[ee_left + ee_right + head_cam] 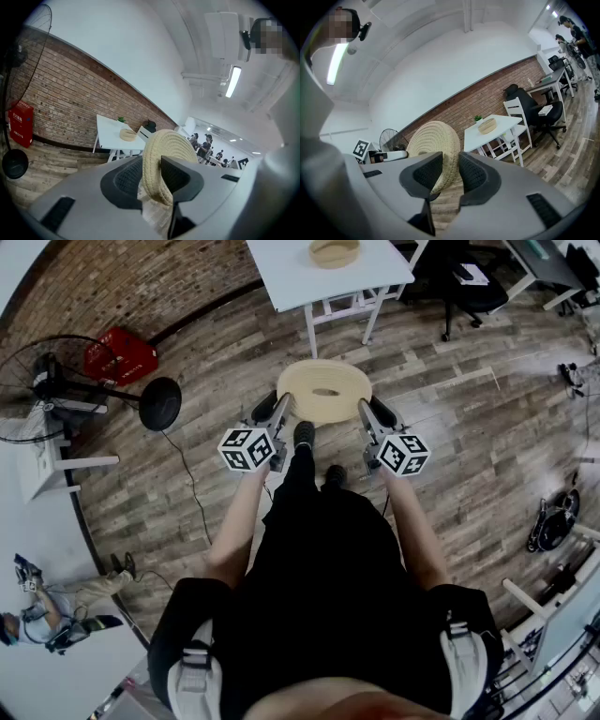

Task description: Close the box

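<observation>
A round woven lid (323, 390) with a hole in its middle hangs flat above the wood floor, in front of my feet. My left gripper (278, 415) is shut on its left rim and my right gripper (367, 415) on its right rim. In the left gripper view the lid's rim (157, 176) sits pinched between the dark pads of the left gripper (151, 180). The right gripper view shows the lid (436, 140) edge-on, clamped in the right gripper (449, 172). The open woven box (335, 252) stands on a white table (281, 277) ahead, also seen as a small box (127, 135) and box (487, 125).
A standing fan (37, 390) with a black round base (160, 403) and a red crate (120, 354) are at the left by the brick wall. A black office chair (469, 282) stands right of the table. A person (47, 615) is at the lower left.
</observation>
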`<state>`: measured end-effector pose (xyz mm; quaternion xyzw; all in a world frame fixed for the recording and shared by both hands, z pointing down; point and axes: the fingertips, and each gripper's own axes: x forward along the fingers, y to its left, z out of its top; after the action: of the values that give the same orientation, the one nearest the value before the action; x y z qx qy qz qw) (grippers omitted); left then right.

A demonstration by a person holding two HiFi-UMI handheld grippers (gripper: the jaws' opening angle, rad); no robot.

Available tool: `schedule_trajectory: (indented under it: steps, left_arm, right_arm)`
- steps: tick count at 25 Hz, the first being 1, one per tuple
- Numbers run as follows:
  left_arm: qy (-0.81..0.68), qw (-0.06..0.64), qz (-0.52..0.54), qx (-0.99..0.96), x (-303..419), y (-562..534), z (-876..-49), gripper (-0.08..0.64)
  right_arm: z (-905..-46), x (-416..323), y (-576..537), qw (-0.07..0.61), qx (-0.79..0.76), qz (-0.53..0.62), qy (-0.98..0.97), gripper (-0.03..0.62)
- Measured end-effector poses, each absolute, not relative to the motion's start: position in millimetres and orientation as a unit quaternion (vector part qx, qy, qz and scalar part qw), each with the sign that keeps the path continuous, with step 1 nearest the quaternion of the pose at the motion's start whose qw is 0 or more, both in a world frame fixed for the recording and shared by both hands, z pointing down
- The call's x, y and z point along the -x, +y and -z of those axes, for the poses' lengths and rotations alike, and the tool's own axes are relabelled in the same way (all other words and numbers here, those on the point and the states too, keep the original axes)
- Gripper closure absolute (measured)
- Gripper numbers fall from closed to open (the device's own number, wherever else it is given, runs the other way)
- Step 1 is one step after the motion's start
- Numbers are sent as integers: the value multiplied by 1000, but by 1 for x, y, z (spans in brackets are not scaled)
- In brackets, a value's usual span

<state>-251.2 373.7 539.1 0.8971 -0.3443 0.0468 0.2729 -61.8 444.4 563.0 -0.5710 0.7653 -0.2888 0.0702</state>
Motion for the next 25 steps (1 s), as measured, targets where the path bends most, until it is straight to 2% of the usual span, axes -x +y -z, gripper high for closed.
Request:
schedule_trajectory:
  steps: [25]
  left_arm:
    - [-331, 298, -59, -893, 245, 293, -556, 433]
  right_arm:
    - [-576, 56, 364, 66, 590, 315, 741, 485]
